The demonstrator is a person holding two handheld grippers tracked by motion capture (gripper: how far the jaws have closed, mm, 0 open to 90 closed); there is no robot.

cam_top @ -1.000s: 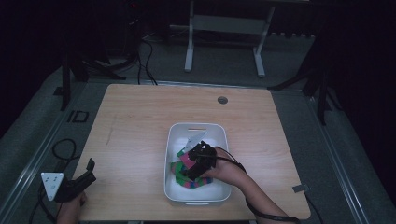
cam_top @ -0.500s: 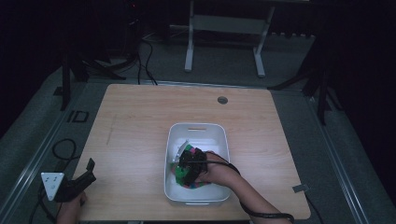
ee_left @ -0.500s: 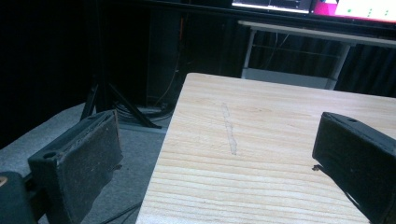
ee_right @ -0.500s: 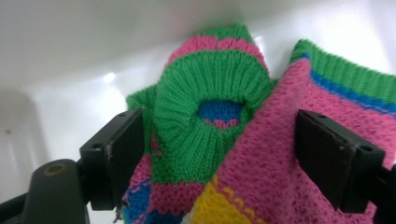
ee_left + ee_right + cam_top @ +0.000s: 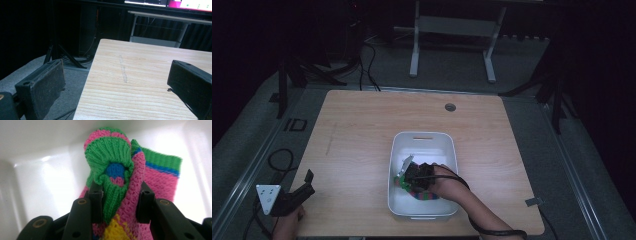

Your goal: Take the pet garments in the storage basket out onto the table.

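A knitted sock [image 5: 117, 177] in pink, green, blue and yellow stripes is bunched between the two black jaws of my right gripper [image 5: 119, 203], which is shut on it. From above, the right gripper [image 5: 412, 176] sits low inside the white bin [image 5: 447, 145] with the sock [image 5: 424, 194] under the hand. My left gripper [image 5: 294, 195] rests off the table's front left corner, open with nothing between its fingers [image 5: 42, 85].
The white bin stands at the middle front of the wooden table [image 5: 362, 130]. A small round grommet [image 5: 450, 107] is set near the table's far edge. Cables and stand legs lie on the dark floor around it.
My right gripper has moved left and down within the bin, carrying the sock toward the bin's left wall. The left gripper has not moved.
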